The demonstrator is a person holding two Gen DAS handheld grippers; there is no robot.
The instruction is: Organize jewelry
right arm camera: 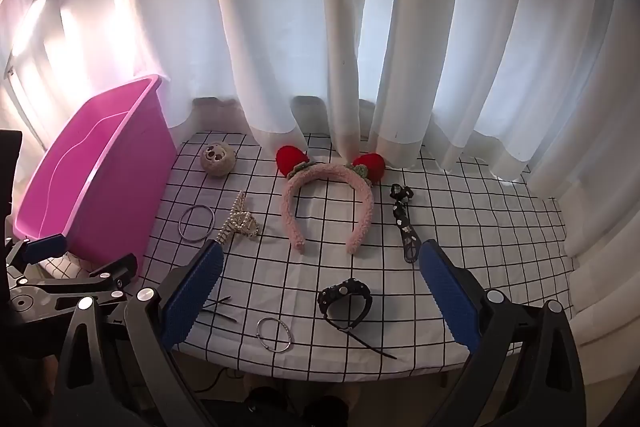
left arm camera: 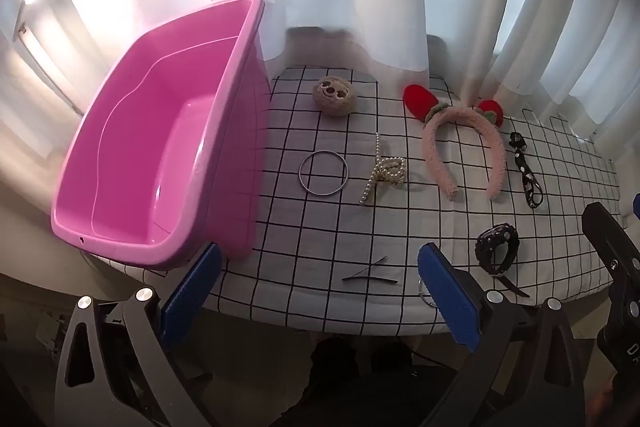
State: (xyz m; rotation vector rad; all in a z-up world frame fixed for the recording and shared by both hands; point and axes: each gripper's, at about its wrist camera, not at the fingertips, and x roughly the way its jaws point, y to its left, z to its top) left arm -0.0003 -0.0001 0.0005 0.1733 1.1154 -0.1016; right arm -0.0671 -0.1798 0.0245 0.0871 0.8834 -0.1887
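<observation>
Plainly, pink bin (left arm camera: 168, 131) holds nothing; jewelry lies outside.

Daylight comes through the white curtain (right arm camera: 360, 27) behind the tabletop (right arm camera: 460, 227), so both views are backlit: the cloth is evenly lit, while the near foreground under the table edge falls dark. At upper left the light blows out to a pinkish-white glare beside the pink bin (left arm camera: 160, 147), washing out detail there. Both fisheye pictures bend straight lines and darken at the corners; the middle is fairly sharp, the edges soft.
</observation>
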